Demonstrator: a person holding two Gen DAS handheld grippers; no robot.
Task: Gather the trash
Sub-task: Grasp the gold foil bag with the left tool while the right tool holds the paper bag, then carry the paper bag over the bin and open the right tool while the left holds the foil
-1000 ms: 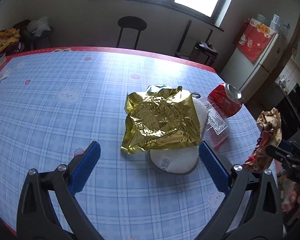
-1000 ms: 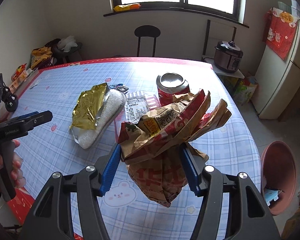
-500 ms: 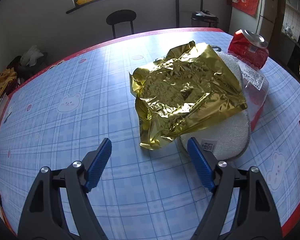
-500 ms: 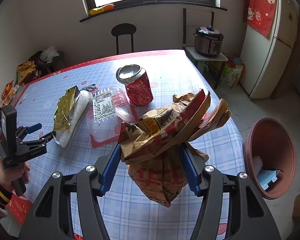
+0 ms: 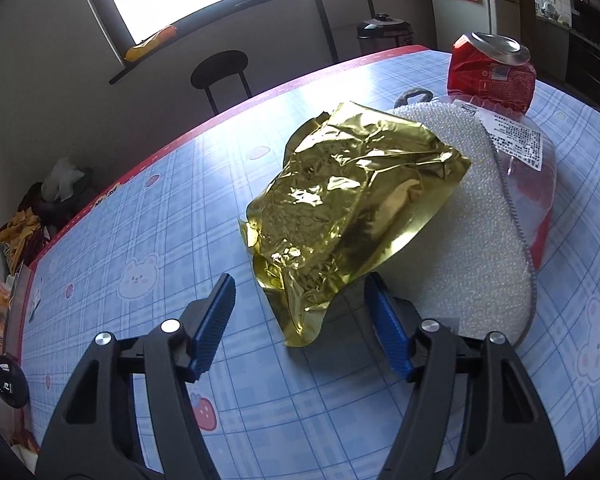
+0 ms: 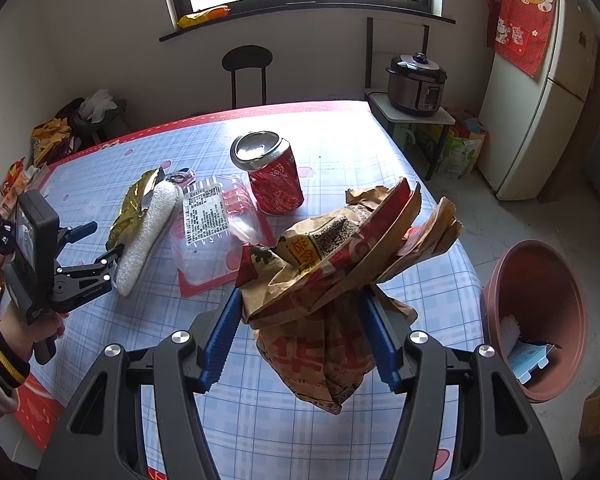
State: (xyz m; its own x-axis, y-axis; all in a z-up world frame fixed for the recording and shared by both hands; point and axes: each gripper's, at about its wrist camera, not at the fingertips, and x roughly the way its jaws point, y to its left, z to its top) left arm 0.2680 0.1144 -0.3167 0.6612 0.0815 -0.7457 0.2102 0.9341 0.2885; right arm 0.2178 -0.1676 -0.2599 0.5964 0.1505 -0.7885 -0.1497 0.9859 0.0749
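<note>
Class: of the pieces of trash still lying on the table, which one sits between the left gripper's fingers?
The gold foil bag. Its lower corner lies between the closing jaws of the left gripper, pads not yet touching. The red can and clear plastic box lie farther off.

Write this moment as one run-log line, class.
left hand-held gripper: closing around gold wrapper corner, pads not yet touching | right hand-held gripper: holding crumpled paper bag above table | bin: beside table

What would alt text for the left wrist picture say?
The left gripper, jaws closing, straddles the near corner of a crumpled gold foil bag lying on a white scrubbing pad. Behind stand a clear plastic box and a dented red can.
</note>
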